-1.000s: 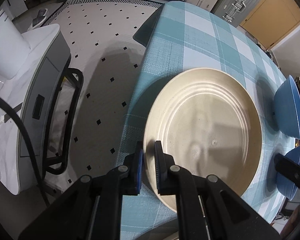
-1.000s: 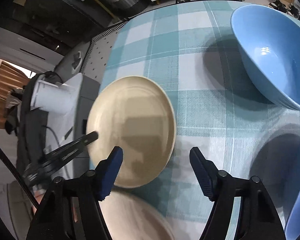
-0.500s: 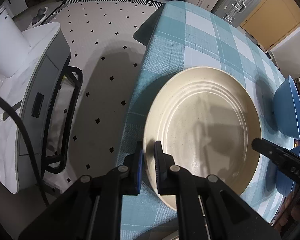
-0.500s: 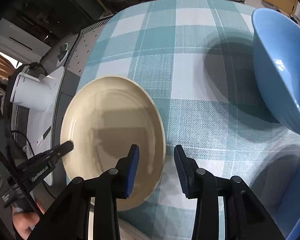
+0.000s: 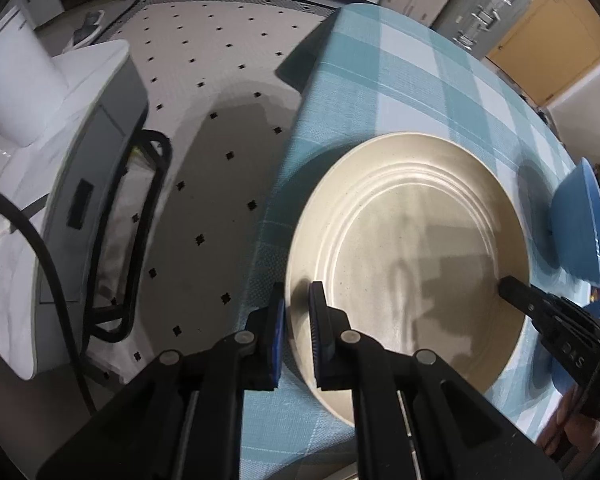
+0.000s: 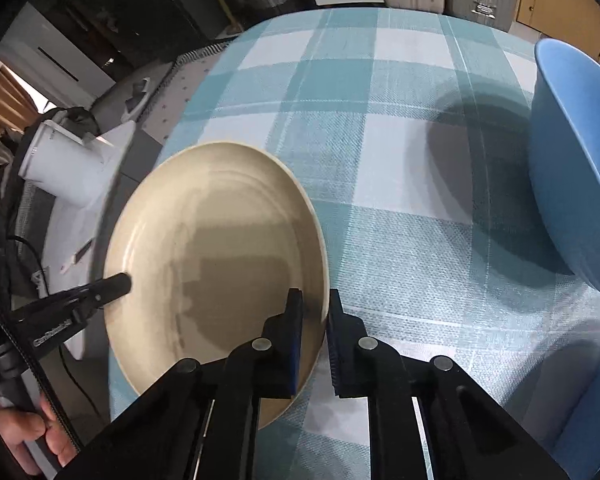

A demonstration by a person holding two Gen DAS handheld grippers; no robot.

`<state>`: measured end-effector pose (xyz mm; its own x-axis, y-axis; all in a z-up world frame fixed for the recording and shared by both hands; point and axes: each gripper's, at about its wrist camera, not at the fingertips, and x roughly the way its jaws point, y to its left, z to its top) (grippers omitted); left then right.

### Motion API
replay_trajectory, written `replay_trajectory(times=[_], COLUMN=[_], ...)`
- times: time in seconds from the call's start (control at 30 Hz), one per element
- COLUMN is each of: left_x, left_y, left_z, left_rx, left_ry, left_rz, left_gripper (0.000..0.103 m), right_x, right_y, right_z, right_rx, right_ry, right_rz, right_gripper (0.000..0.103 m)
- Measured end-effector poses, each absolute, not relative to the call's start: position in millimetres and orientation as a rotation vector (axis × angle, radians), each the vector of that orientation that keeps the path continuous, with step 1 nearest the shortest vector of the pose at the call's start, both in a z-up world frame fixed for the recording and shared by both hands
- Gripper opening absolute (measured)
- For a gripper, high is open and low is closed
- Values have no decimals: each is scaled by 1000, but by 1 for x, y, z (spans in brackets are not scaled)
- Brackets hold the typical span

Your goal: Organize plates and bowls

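Left wrist view: I have my left gripper (image 5: 298, 330) pinched on the near-left rim of the beige plate (image 5: 412, 264), over the checked tablecloth (image 5: 380, 92).

Right wrist view: my right gripper (image 6: 315, 338) pinches the plate's (image 6: 216, 256) near-right rim; blue bowl (image 6: 572, 168) far right.

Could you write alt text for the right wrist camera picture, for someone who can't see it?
The right gripper pinches the near rim of a cream plate on a teal checked tablecloth, while the left gripper holds its opposite edge. A blue bowl stands at the right.
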<state>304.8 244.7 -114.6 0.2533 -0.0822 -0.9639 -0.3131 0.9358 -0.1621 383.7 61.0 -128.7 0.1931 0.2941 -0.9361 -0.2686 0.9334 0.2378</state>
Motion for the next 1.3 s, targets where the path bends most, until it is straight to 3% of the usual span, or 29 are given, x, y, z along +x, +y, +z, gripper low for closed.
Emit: replay_trajectory(times=[0.83, 1.3], left_x=[274, 194], left_y=[230, 221], left_z=[-70, -41], left_rx=[-348, -423], left_ry=[1280, 1236], left_rz=[160, 164], left_gripper=[9, 9], right_x=[353, 261], right_y=[36, 15], right_z=[-86, -60], right_rx=[117, 183], right_ry=[1280, 1279], right_rz=[459, 478], right_gripper=[8, 8])
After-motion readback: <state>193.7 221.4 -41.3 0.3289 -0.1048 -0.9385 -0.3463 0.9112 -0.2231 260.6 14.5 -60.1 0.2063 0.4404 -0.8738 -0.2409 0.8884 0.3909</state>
